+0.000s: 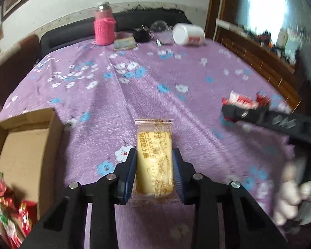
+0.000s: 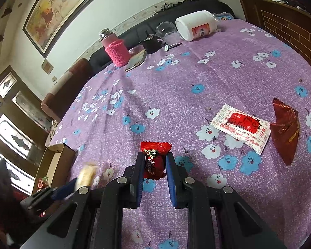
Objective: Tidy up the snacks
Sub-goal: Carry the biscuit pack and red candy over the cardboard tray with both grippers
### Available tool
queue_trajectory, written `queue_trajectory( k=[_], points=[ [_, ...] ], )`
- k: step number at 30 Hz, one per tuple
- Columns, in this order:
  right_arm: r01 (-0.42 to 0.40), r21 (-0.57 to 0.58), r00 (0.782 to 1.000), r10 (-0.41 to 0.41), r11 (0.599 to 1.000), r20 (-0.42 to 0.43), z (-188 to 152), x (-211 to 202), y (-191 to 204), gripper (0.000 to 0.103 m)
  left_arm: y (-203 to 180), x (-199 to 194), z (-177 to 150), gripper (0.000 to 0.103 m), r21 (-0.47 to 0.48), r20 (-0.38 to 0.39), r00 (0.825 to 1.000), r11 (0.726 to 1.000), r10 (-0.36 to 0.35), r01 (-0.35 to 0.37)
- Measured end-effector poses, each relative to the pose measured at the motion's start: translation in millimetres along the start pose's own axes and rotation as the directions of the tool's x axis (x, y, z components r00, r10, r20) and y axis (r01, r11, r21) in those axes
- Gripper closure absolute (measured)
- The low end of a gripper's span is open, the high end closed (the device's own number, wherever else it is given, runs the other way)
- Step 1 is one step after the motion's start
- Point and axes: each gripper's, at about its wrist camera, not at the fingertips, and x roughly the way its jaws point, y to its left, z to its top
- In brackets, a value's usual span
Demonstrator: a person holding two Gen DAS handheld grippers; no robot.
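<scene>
Snacks sit in both grippers. The left gripper (image 1: 154, 166) has its fingers (image 1: 127, 174) pinching a yellow wafer packet (image 1: 154, 159) across its width, the packet held lengthwise along the fingers and raised over the purple flowered cloth (image 1: 114, 95) of the worktop. The right gripper (image 2: 155, 164) has its fingers (image 2: 171, 178) closed to a narrow gap on a red wrapped candy (image 2: 154, 161), whose crimped end sticks out past the tips.

To the left of the wafer packet an open cardboard box (image 1: 27, 145) sits on the cloth, its floor bare in the middle and a heap of red and green wrapped sweets (image 1: 8, 207) in its near corner. From the right wrist view the same box (image 2: 58, 161) shows at the worktop's left edge, with the left gripper and its yellow packet blurred just in front of it.

To the right of the red candy, lying flat on the cloth, are a white sachet with a red label (image 2: 241, 127) and, touching its far edge, a dark red foil packet (image 2: 286, 132). The stretch of cloth between each gripper and the box carries only the flower print.

Along the far edge of the worktop stand a flask in a pink knitted sleeve (image 1: 104, 27), a small flat booklet (image 1: 125, 43) beside it, a black object (image 1: 142, 34), a clear plastic cup (image 2: 165, 30) and a white tub on its side (image 1: 188, 34). Behind these is a dark sofa (image 2: 132, 33), and a framed painting (image 2: 58, 6) hangs on the wall.
</scene>
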Motion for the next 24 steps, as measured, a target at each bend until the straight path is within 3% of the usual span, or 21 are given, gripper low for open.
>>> queue_trajectory(
  k=[5,9,13,17,24],
  points=[
    [-0.07,0.086,0.997,0.071,0.994,-0.012,-6,3,-17,0.082,19,-76,-7,0.07,-0.108,0.076,0.996,0.993,-0.047,0.055],
    [-0.09,0.124,0.995,0.093,0.988,-0.018,-11,8,-23,0.082,36,-150,-17,0.07,-0.139,0.152,0.987,0.99,0.042,-0.021],
    [-0.084,0.125,0.996,0.085,0.989,-0.004,-12,6,-22,0.082,53,-208,-30,0.07,-0.204,0.218,0.965,0.974,0.148,-0.103],
    [-0.069,0.125,0.998,0.07,0.99,-0.004,-13,5,-23,0.082,61,-240,-44,0.07,-0.264,0.243,0.946,0.953,0.215,-0.149],
    [-0.053,0.127,0.999,0.054,0.99,-0.004,-13,4,-24,0.082,50,-272,-64,0.07,-0.292,0.277,0.933,0.945,0.231,-0.148]
  ],
)
